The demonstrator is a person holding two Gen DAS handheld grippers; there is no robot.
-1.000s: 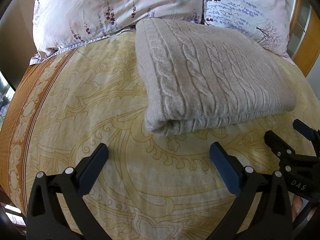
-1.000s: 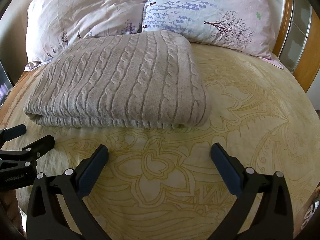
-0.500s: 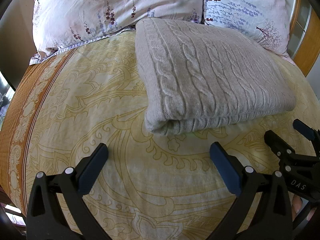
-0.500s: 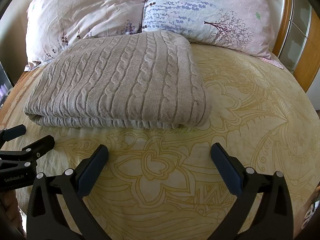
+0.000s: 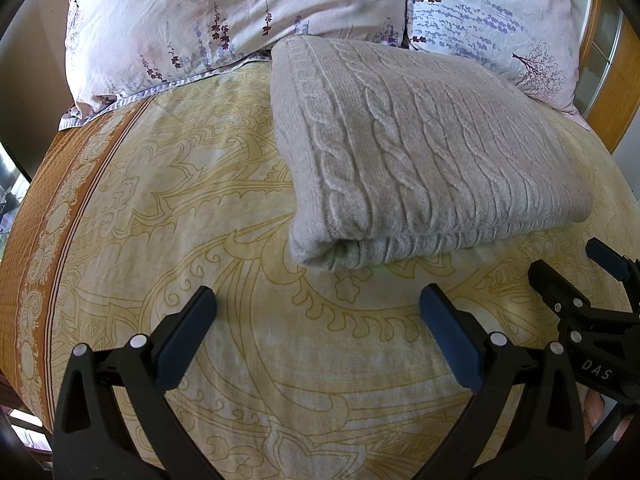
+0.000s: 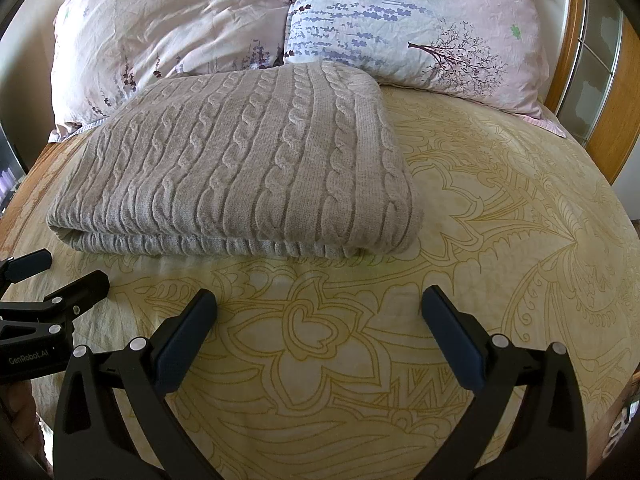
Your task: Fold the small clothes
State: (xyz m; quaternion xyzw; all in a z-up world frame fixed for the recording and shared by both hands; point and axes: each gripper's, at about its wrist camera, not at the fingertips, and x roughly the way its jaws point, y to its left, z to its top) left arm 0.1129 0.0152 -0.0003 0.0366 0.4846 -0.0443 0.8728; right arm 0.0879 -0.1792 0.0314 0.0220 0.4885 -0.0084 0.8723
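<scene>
A beige cable-knit sweater (image 5: 420, 152) lies folded in a flat rectangle on the yellow patterned bedspread (image 5: 192, 208); it also shows in the right wrist view (image 6: 248, 168). My left gripper (image 5: 318, 316) is open and empty, a short way in front of the sweater's near left corner. My right gripper (image 6: 320, 316) is open and empty, in front of the sweater's near right corner. Each gripper shows at the edge of the other's view: the right one (image 5: 576, 276) and the left one (image 6: 60, 276).
Two floral pillows (image 6: 172, 28) (image 6: 420, 24) lean at the head of the bed behind the sweater. A wooden headboard (image 6: 624, 92) stands at the far right. The bed's orange border (image 5: 36, 240) runs along the left edge.
</scene>
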